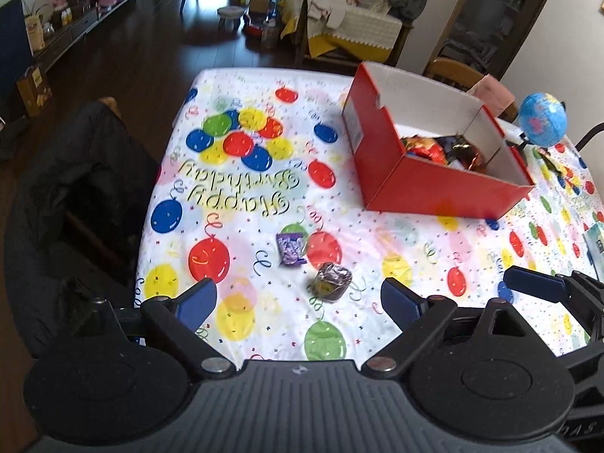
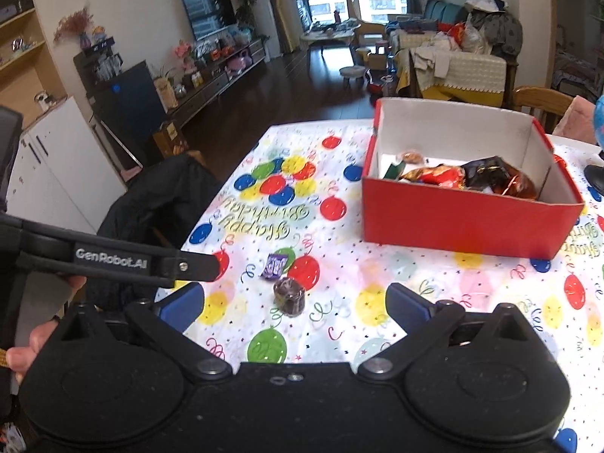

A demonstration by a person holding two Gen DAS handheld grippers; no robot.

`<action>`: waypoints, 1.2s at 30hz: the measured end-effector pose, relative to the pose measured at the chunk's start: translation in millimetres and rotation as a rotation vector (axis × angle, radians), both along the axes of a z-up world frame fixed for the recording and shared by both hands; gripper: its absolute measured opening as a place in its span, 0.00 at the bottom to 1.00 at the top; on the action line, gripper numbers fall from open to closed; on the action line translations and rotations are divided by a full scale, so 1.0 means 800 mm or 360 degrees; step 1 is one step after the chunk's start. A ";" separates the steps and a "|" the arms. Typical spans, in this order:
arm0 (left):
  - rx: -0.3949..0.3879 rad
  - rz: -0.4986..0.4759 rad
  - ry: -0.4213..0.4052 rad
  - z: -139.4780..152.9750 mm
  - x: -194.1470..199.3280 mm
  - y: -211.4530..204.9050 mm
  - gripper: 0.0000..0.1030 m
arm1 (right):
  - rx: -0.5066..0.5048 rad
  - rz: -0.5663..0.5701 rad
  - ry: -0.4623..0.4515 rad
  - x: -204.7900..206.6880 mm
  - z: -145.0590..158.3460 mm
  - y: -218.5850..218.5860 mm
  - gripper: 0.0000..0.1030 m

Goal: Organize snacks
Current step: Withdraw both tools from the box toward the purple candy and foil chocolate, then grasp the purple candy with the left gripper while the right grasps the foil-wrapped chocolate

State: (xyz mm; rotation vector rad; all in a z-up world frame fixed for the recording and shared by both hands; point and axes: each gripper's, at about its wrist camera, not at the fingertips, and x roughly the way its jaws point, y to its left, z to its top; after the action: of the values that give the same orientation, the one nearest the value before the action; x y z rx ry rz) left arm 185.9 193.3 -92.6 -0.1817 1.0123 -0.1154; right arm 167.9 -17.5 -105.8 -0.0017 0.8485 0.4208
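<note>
On the balloon-printed birthday tablecloth point(image 1: 377, 234) lie a small purple foil snack packet point(image 1: 290, 249) and, just beside it, a dark round foil-wrapped snack point(image 1: 332, 281), perhaps a cake; both sit ahead of the left gripper point(image 1: 298, 300), its jaws wide apart and empty; the right gripper point(image 2: 294, 302) likewise gapes empty; the red cardboard box point(image 2: 468, 222) holds shiny wrappers.

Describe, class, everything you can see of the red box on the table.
The red box is an open cardboard carton with no lid on it, red outside and plain white inside. It sits flat on the balloon tablecloth, toward the far right of the table, turned at an angle in the left view. Several shiny snack packets lie in a heap at its bottom. Nothing else touches it; neither claw is near.
</note>
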 end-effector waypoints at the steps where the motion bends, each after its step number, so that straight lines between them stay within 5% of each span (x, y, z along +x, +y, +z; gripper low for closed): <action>1: 0.0002 -0.0001 0.0012 -0.005 0.003 0.000 0.92 | -0.0008 0.0012 0.0003 0.002 -0.004 0.002 0.99; 14: 0.0036 0.0097 0.0207 -0.075 0.049 -0.006 0.92 | -0.0027 0.0115 0.0159 0.050 -0.062 0.005 0.92; 32: 0.0045 0.0119 0.0318 -0.123 0.125 -0.020 0.91 | -0.0008 0.0389 0.0276 0.102 -0.115 0.045 0.64; 36: 0.0072 0.0090 0.0316 -0.127 0.129 -0.027 0.75 | -0.0010 0.0401 0.0304 0.108 -0.125 0.051 0.55</action>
State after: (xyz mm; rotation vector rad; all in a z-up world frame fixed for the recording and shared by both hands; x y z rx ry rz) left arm 289.0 171.4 -193.9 -0.1827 1.2056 -0.0227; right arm 254.6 23.7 -205.8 -0.0760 1.0428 0.6623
